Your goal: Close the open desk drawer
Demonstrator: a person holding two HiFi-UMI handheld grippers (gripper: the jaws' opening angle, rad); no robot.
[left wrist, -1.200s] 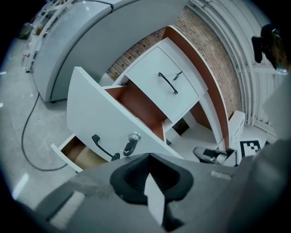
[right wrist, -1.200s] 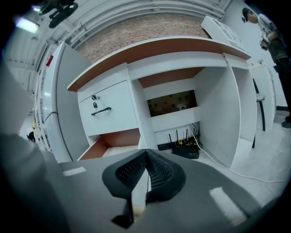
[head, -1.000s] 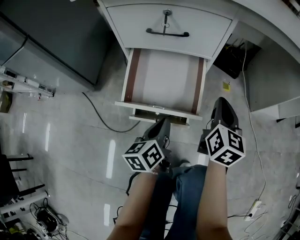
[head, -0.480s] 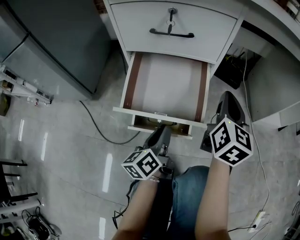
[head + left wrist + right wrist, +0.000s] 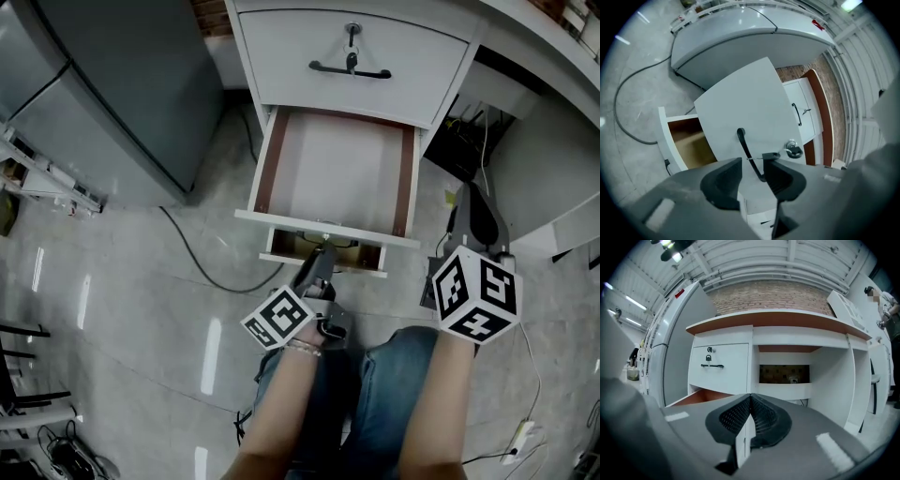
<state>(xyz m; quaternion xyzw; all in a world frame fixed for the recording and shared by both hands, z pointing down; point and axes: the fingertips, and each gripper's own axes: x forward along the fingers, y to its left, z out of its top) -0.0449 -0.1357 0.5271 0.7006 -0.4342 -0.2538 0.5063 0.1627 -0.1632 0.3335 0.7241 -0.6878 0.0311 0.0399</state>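
Pushing straight ahead looks like all the coming move needs, since the open drawer point(image 5: 330, 178) juts out of the desk toward the person and its slide runs directly away from them, under the closed top drawer point(image 5: 356, 52). The left gripper point(image 5: 322, 261) is by far the nearer, pointing level at the drawer's front panel point(image 5: 740, 108) from just in front of it. Its jaws have just been opening and now stand apart. The black handle point(image 5: 749, 154) shows in the gap between them, yet neither pad presses on it. That handle is a slim, bowed bar lying along the width of the front, with a round metal lock point(image 5: 792, 149) just beside it. The front is flat, smooth and white with a matt finish, while the drawer's inside is pale with reddish-brown side walls and appears empty. The right gripper point(image 5: 472, 202) hangs well off to the right by the desk's knee space, its ribbed pads pressed together on nothing. Glossy grey floor point(image 5: 141, 281) lies below, crossed by a dark cable point(image 5: 192, 253).
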